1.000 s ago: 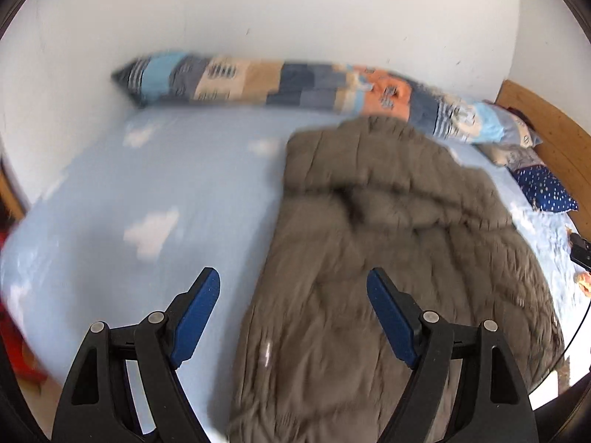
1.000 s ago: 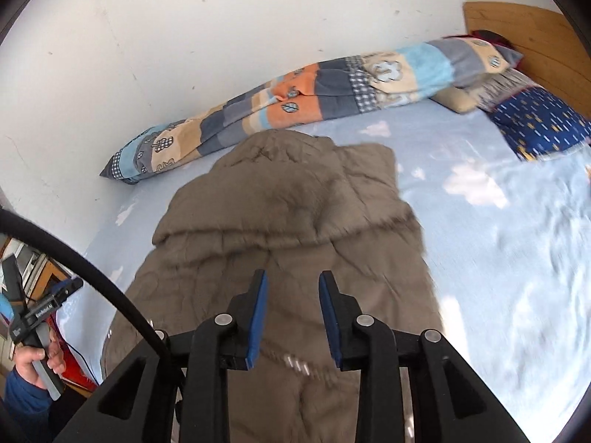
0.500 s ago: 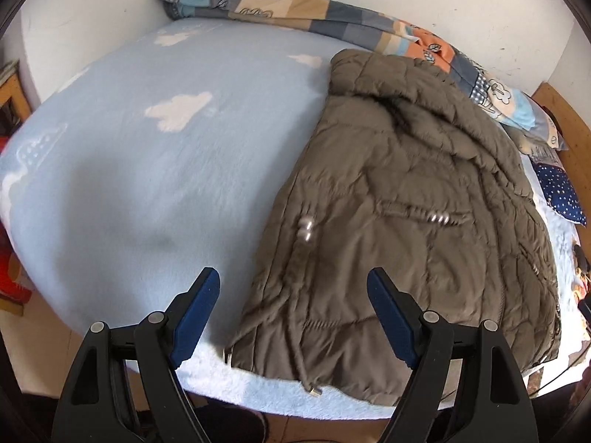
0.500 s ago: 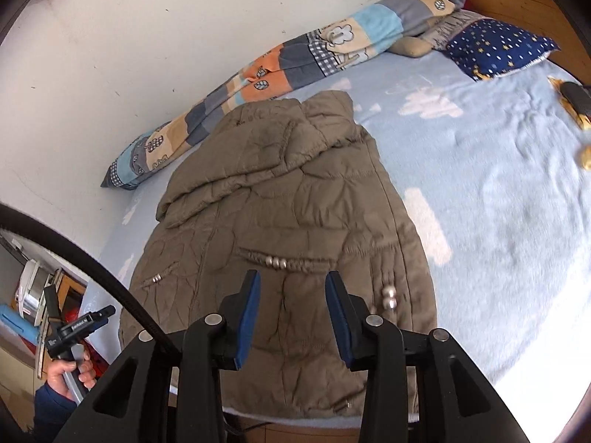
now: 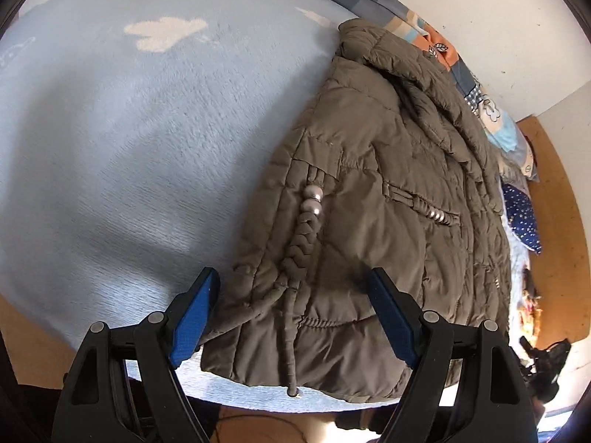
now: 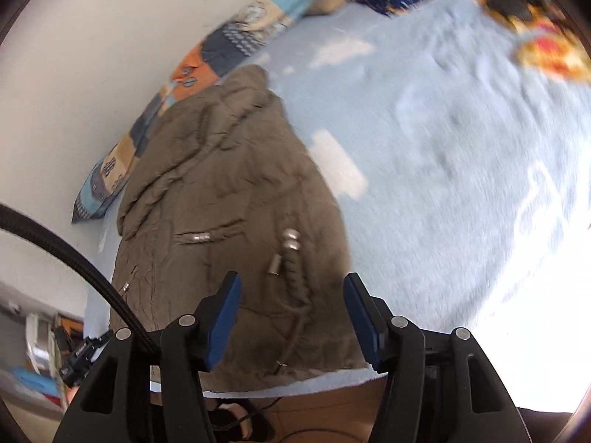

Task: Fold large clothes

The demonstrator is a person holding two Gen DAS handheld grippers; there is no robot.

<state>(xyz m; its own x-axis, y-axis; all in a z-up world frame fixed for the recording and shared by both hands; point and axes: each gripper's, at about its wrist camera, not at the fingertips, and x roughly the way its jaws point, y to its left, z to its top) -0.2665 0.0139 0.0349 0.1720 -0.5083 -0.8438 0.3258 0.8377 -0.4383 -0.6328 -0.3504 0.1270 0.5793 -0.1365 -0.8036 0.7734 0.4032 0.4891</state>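
A brown quilted jacket [image 5: 376,199] lies flat on a light blue bedspread [image 5: 129,140], hem toward me, hood toward the wall. Braided drawcords with silver beads [image 5: 312,203] run down to the hem. My left gripper [image 5: 291,288] hangs open over the hem's left corner, the jacket edge showing between its blue pads without touching them. In the right wrist view the jacket [image 6: 221,192] fills the middle. My right gripper [image 6: 291,295] hovers over the hem's right corner beside a beaded drawcord [image 6: 291,254], its jaws opening with nothing pressed between them.
A long patchwork pillow [image 6: 229,40] lies along the white wall behind the jacket. A dark blue dotted pillow [image 5: 522,221] and a wooden headboard [image 5: 550,203] stand at the right. A yellow and red object [image 6: 546,51] rests on the bedspread [image 6: 443,147]. The bed's near edge sits just below the hem.
Both grippers have come down and tilted toward the jacket's hem, which now looks much larger. The right gripper's jaws have widened from nearly closed. The left jaws kept their width.
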